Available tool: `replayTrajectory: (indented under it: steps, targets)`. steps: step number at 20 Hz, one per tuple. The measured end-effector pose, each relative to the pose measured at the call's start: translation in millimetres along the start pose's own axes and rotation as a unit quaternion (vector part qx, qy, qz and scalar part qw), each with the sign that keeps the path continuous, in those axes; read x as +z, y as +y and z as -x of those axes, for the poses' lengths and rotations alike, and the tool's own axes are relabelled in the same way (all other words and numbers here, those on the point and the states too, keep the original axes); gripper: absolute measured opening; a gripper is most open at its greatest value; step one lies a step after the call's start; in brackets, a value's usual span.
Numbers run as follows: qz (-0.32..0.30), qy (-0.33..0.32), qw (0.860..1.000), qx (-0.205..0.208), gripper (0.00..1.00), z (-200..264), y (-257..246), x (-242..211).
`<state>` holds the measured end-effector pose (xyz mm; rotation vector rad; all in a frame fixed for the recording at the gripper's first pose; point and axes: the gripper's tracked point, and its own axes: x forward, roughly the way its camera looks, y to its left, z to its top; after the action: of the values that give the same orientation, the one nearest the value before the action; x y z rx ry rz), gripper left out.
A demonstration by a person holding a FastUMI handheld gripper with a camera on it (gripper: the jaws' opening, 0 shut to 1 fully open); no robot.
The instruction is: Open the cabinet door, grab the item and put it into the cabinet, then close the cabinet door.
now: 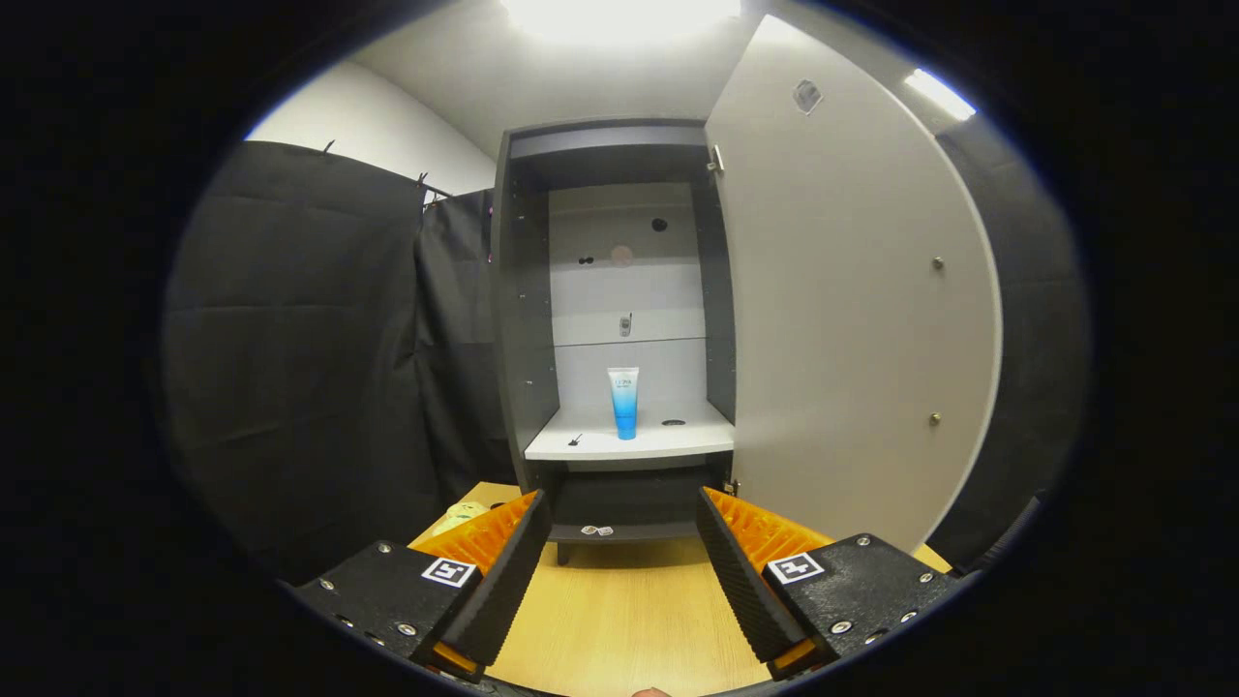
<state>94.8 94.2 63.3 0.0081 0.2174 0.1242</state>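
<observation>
Jaws of the black-and-orange gripper (619,552) stood wide apart and held nothing, hovering above the pale wooden bench (629,620). Beyond them rose the tall dark grey cabinet (523,319), its white door (852,310) swung fully open to the right. A blue-and-white squeeze tube (624,402) stood upright on its cap on the cabinet's white shelf (590,445), near the middle, well ahead of the fingers. Just beside the left finger, a small pale yellowish object (460,516) lay on the bench, too hidden to identify.
</observation>
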Motion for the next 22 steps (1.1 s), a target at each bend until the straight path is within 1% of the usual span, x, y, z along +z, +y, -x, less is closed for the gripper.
replayTrajectory:
  steps: [5, 9, 12, 14, 19, 22]
  targets:
    - [-0.013, -0.002, 1.0, -0.017, 0.94, 27.6, -28.0, 10.5]
    - [-0.015, -0.009, 0.999, -0.051, 0.93, 47.2, -62.3, 19.6]
    - [-0.027, -0.006, 0.998, -0.062, 0.93, 60.5, -82.9, 26.2]
    - [-0.033, -0.012, 0.996, -0.08, 0.93, 67.7, -102.6, 35.6]
    - [-0.038, -0.023, 0.989, -0.139, 0.93, 86.2, -157.8, 51.4]
    - [-0.049, -0.035, 0.986, -0.157, 0.93, 94.3, -179.8, 64.5]
